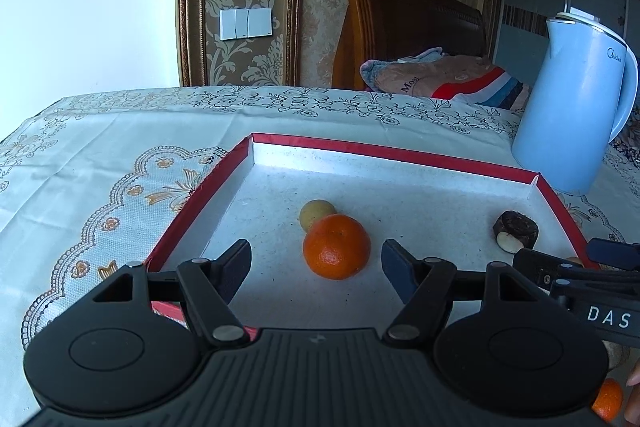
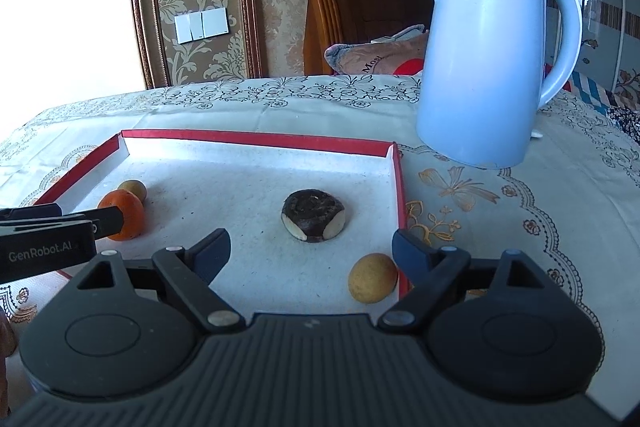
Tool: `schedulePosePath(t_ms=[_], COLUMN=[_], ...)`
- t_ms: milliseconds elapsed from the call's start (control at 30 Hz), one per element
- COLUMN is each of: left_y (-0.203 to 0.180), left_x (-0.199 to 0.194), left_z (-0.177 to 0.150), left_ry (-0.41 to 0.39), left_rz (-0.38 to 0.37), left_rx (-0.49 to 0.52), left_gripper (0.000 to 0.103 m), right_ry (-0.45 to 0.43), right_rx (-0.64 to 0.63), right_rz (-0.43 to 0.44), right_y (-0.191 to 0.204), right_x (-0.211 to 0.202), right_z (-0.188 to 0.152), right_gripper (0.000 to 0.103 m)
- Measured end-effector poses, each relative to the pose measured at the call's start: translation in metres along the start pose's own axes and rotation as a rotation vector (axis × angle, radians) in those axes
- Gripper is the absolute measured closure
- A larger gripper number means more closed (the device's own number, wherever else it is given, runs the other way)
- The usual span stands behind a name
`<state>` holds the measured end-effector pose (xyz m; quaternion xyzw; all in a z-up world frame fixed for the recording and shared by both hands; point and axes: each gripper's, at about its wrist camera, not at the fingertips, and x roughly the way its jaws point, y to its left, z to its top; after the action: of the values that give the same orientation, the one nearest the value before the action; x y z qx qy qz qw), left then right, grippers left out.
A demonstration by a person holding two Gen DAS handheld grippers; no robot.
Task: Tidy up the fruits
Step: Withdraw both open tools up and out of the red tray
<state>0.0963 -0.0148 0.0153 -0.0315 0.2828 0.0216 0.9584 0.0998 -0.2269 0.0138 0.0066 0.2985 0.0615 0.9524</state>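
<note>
A red-rimmed box lid (image 1: 200, 199) (image 2: 256, 137) with a white floor lies on the table. In it an orange (image 1: 336, 247) (image 2: 125, 214) touches a small yellow fruit (image 1: 317, 214) (image 2: 133, 189) behind it. A dark water chestnut (image 1: 515, 230) (image 2: 313, 215) lies to the right. Another yellow fruit (image 2: 373, 277) lies near the lid's right wall. My left gripper (image 1: 316, 261) is open and empty, just short of the orange. My right gripper (image 2: 311, 249) is open and empty, just short of the chestnut. A second orange (image 1: 608, 399) shows at the bottom right of the left wrist view.
A pale blue electric kettle (image 1: 576, 107) (image 2: 488, 59) stands on the tablecloth (image 1: 100, 155) just beyond the lid's far right corner. A wooden headboard (image 1: 404, 27) and folded bedding (image 1: 440, 77) lie behind the table.
</note>
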Motion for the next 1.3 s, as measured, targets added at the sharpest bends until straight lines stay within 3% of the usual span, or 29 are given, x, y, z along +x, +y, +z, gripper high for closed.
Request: schedulePosePath(t_ms=[400, 567, 1300], left_y=[0.000, -0.005, -0.006], left_x=[-0.018, -0.024, -0.048], left_z=[-0.011, -0.016, -0.032], left_ry=[-0.019, -0.041, -0.053], left_rz=[-0.012, 0.000, -0.047], left_rx=[0.020, 0.052, 0.080], left_gripper=[0.031, 0.024, 0.024], right_ry=[-0.021, -0.027, -0.042], right_rx=[0.011, 0.024, -0.002], right_rz=[0.007, 0.004, 0.023], right_y=[-0.004, -0.007, -0.002], right_x=[-0.014, -0.018, -0.039], right_z=[-0.007, -0.011, -0.028], right_gripper=[0.009, 0.005, 0.003])
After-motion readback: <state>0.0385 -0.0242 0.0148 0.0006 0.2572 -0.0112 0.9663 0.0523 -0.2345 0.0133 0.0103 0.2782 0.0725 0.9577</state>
